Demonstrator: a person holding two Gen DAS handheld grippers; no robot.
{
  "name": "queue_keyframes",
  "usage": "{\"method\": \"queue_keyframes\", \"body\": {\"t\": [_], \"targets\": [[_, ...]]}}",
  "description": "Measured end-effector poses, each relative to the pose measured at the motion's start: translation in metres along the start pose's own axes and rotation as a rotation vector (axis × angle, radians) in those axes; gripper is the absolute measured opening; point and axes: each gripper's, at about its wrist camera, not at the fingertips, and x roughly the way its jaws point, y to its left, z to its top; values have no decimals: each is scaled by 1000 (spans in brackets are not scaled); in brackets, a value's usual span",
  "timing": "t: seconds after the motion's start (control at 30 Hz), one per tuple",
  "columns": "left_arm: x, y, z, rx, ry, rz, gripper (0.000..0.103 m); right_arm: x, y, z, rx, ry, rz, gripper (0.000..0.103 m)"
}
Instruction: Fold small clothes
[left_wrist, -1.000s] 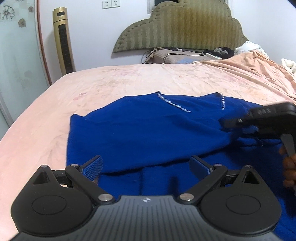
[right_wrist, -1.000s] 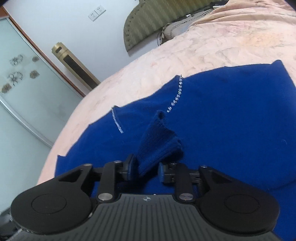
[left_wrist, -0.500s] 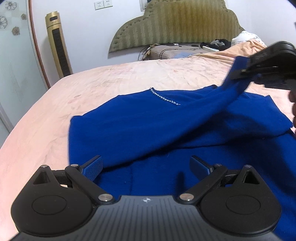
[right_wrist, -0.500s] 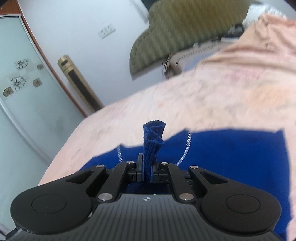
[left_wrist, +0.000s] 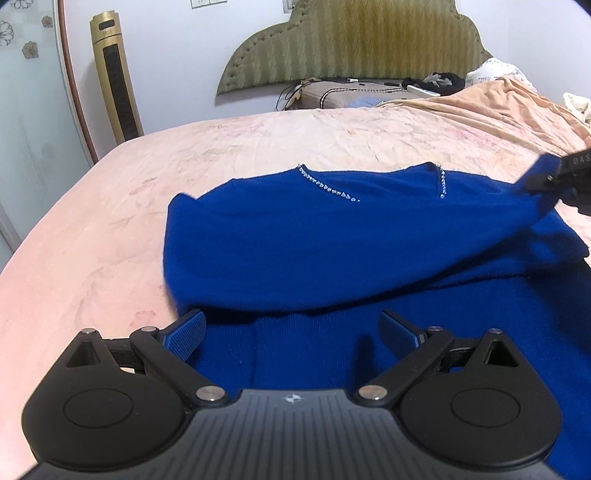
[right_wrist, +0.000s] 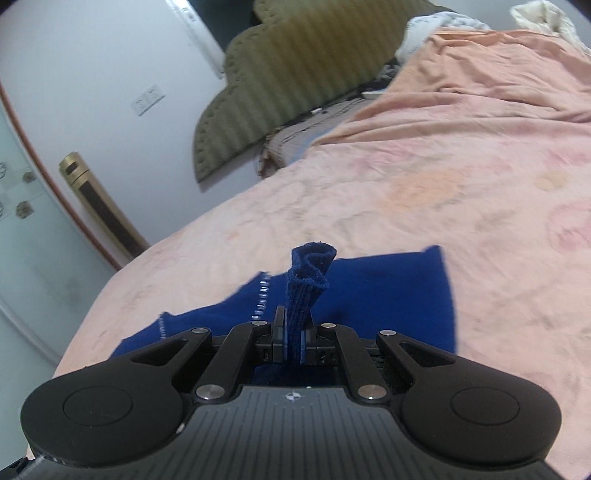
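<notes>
Blue sweater (left_wrist: 295, 240): lies on the pink bed (left_wrist: 110, 240), near its front edge.
Right gripper (right_wrist: 293, 341): pinches a sweater cuff, lifted up.
Left gripper (left_wrist: 291, 328): wide apart, holding nothing.

One blue sweater (left_wrist: 332, 236), two tools, one bed (left_wrist: 110, 229), one headboard (left_wrist: 354, 40).

the bed (left_wrist: 258, 147) wears a wrinkled pink sheet with faint blotches. a blue sweater (left_wrist: 314, 240) lies spread on it, beaded neckline toward the headboard (left_wrist: 351, 40). nearer the headboard sit a brown patterned pillow (left_wrist: 340, 96) and a bunched peach blanket (left_wrist: 509, 107).
</notes>
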Motion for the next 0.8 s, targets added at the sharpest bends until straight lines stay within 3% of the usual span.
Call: {"method": "queue_keyframes", "body": {"t": [0.5,0.6,0.8], "targets": [[5,5,0,-28,22,-8,100,-3,-27,-19,32,31,-48,10],[4,6,-2,-31,22,-5,100,-1,-30,-22,41,53,-46,16],[4,6,-3,-31,26,-4,100,-6,-26,-24,-5,43,-64,16]]}}
